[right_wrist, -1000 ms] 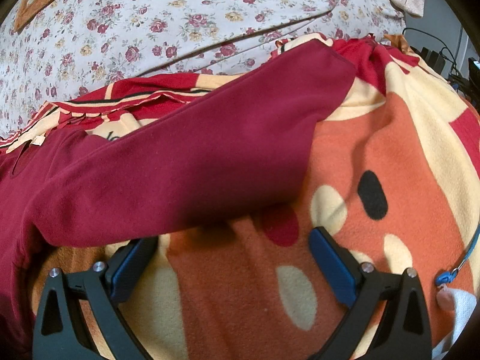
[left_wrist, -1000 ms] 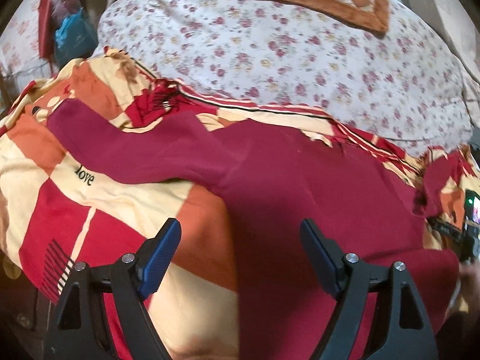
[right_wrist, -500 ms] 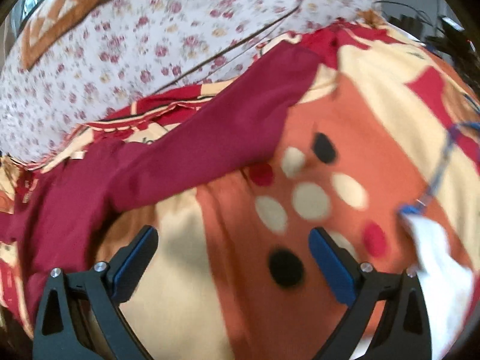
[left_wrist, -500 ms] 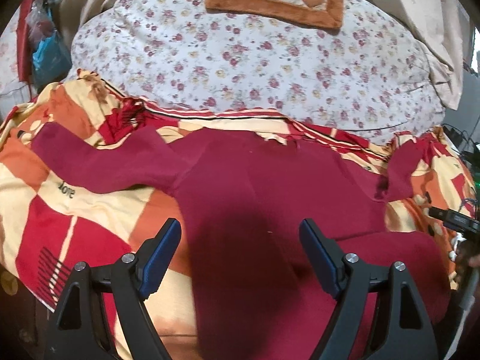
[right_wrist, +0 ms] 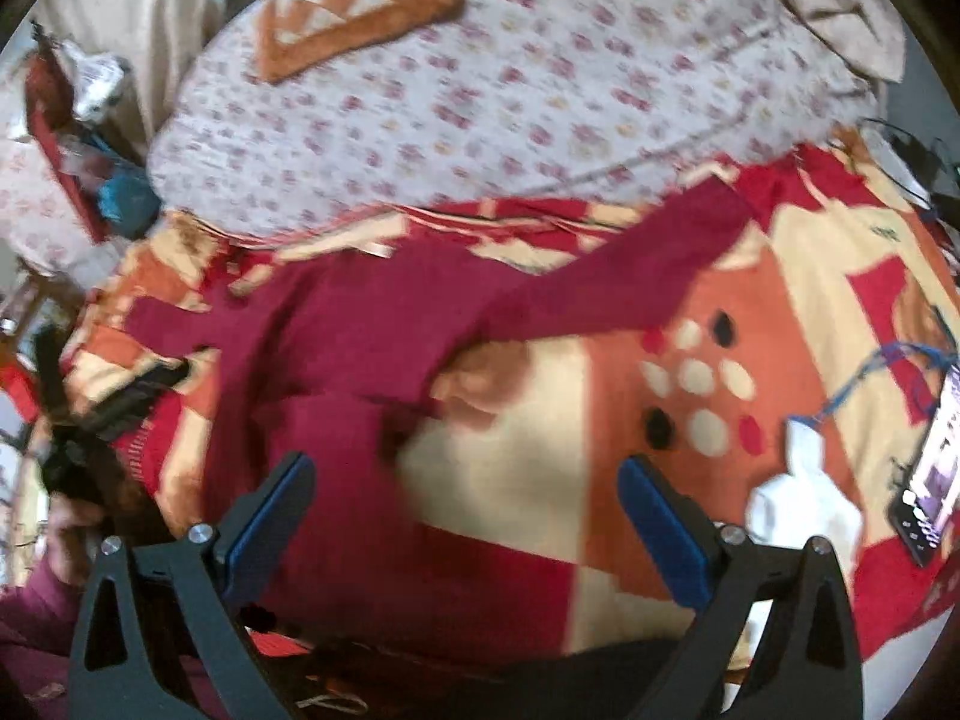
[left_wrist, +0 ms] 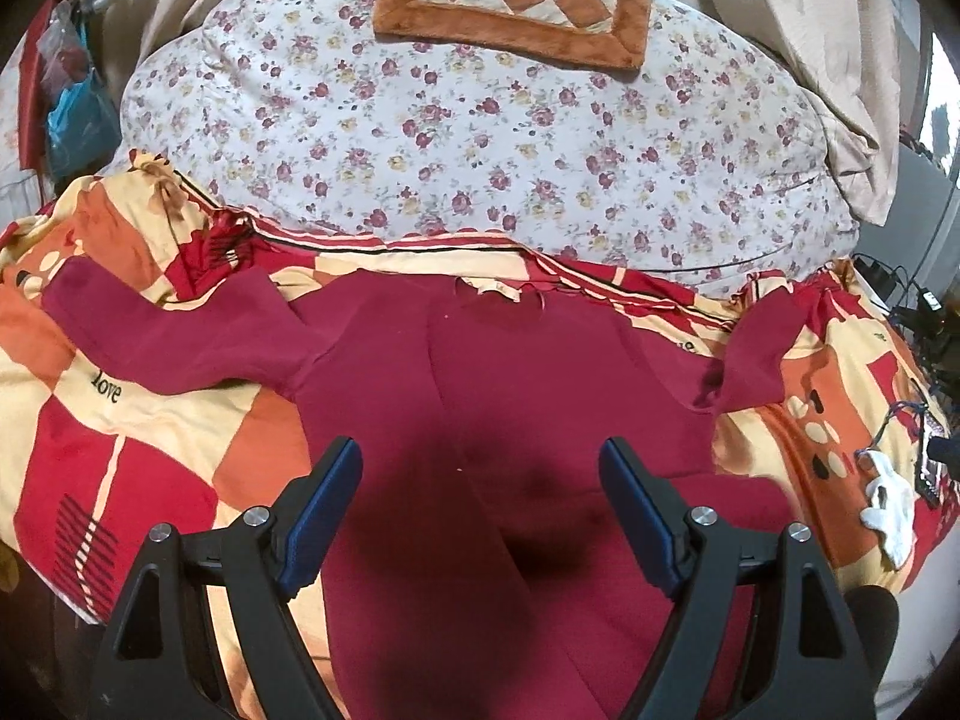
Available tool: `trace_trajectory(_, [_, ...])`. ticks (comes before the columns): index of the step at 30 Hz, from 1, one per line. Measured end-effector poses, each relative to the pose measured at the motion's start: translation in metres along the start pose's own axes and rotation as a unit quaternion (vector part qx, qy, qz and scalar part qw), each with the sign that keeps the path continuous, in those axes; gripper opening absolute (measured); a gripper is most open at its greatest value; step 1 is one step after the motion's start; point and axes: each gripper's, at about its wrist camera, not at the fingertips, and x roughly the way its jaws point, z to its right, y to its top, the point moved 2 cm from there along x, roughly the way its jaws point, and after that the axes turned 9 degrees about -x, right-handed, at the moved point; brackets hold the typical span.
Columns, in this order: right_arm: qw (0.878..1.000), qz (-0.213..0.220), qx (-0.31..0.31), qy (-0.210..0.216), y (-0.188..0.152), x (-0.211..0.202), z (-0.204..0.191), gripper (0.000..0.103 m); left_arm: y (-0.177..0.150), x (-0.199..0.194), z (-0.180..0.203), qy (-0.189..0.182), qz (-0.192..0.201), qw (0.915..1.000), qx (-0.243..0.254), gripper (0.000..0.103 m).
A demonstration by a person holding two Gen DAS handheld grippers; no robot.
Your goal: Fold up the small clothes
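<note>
A dark red long-sleeved top (left_wrist: 510,384) lies spread flat on a red, orange and cream blanket (left_wrist: 138,420), neck towards the far side. Its left sleeve (left_wrist: 174,336) stretches out to the left and its right sleeve (right_wrist: 630,276) runs up to the right. My left gripper (left_wrist: 480,480) hovers open above the body of the top, holding nothing. My right gripper (right_wrist: 465,498) is also open and empty, raised above the top's right side and the blanket. The right wrist view is blurred. The left gripper (right_wrist: 78,420) and a hand show at its left edge.
A floral bedsheet (left_wrist: 480,120) covers the far half of the bed, with an orange checked mat (left_wrist: 516,6) on it. A white cloth (right_wrist: 804,504), a blue cord (right_wrist: 864,372) and a phone (right_wrist: 930,480) lie at the blanket's right. Bags stand at the far left (left_wrist: 72,120).
Both grippers have pulled back and risen, so more of the bed shows. The left one has shifted right over the top's middle. The right one has swung left. Both stay open.
</note>
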Motion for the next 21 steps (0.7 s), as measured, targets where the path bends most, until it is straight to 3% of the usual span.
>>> trace_trajectory(3, [0.998,0.012,-0.016,0.061,0.016,-0.007,-0.028,0.102,0.005,-0.008,0.003,0.004,0.014,0.9999,0.006,0.064])
trace_trajectory(5, [0.997,0.023,-0.033,0.072,0.025,-0.012,-0.045,0.102,0.009,-0.014,0.004,0.012,0.026,0.9995,0.011,0.064])
trace_trajectory(10, [0.997,0.032,-0.060,0.024,0.040,0.011,-0.071,0.102,0.011,-0.015,0.005,0.021,0.033,0.9992,0.012,0.064])
trace_trajectory(17, [0.993,0.043,-0.077,-0.084,0.041,0.083,-0.091,0.102,0.007,-0.007,0.004,0.045,0.030,0.9983,0.023,0.064])
trace_trajectory(21, [0.993,0.037,-0.072,-0.089,0.037,0.115,-0.098,0.102,0.007,-0.004,-0.002,0.050,0.028,0.9982,0.014,0.064])
